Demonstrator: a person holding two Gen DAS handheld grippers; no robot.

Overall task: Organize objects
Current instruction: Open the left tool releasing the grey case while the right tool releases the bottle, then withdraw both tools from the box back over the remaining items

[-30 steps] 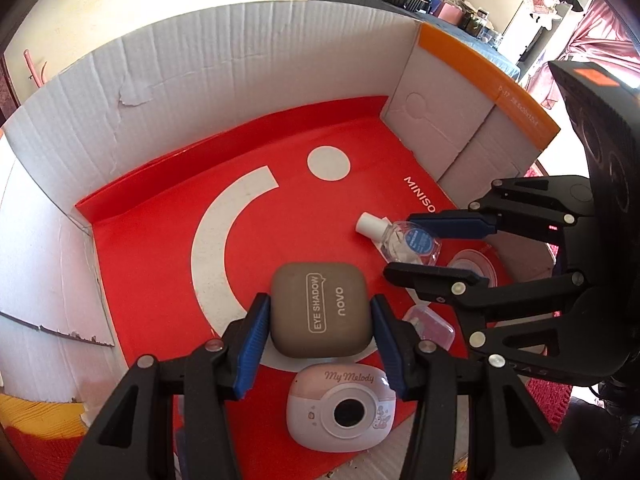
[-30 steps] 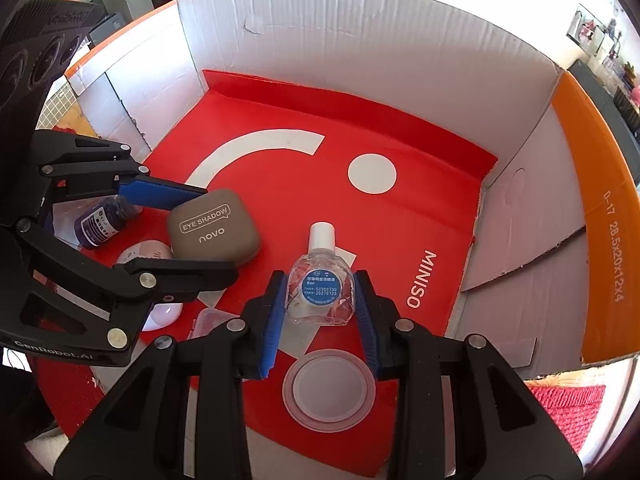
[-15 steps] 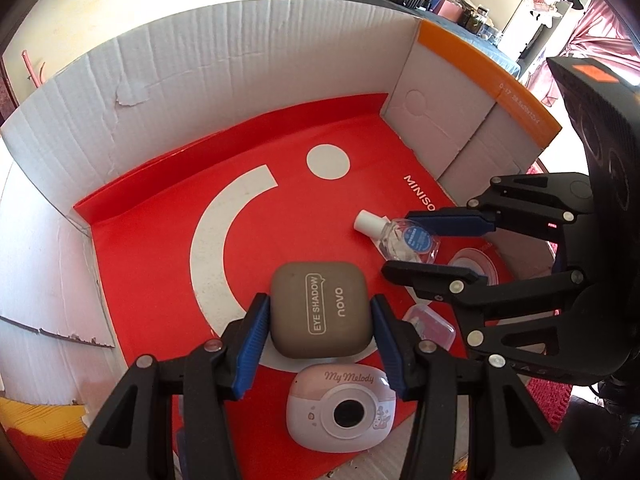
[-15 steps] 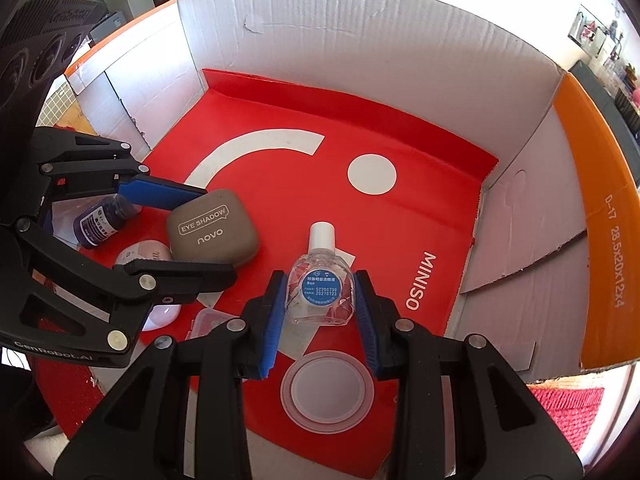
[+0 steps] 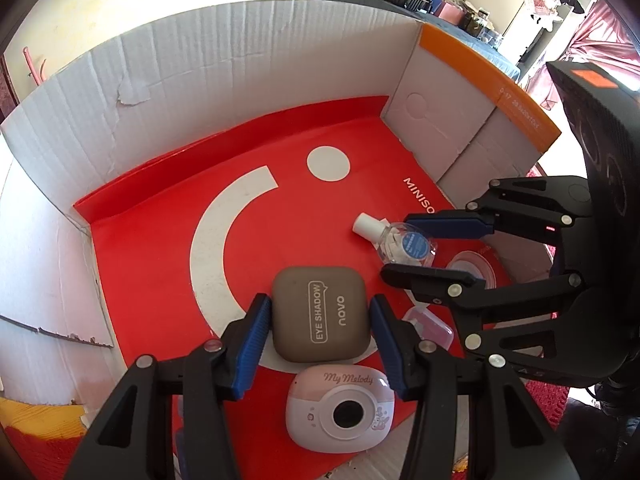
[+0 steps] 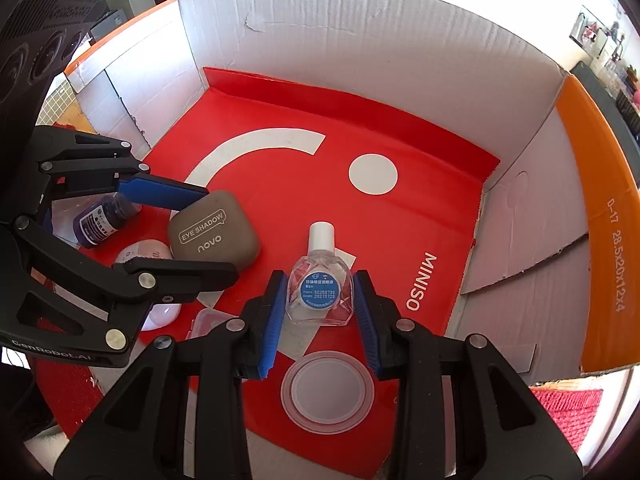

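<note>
Inside a white cardboard box (image 5: pixel 224 64) lined in red, the left gripper (image 5: pixel 318 320) is clamping a taupe rounded eye-shadow case (image 5: pixel 320 312) while the right gripper (image 6: pixel 320 300) is pinching a clear eye-drop bottle (image 6: pixel 320 284) (cap toward twelve o'clock), apparently both poised for lifting.

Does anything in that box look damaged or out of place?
The cardboard box has a torn patch of paper on its back wall and a ragged edge on its left side. The clear dropper bottle lies flat, not upright, and a loose round plastic lid sits alone near it. Nothing looks spilled.
</note>
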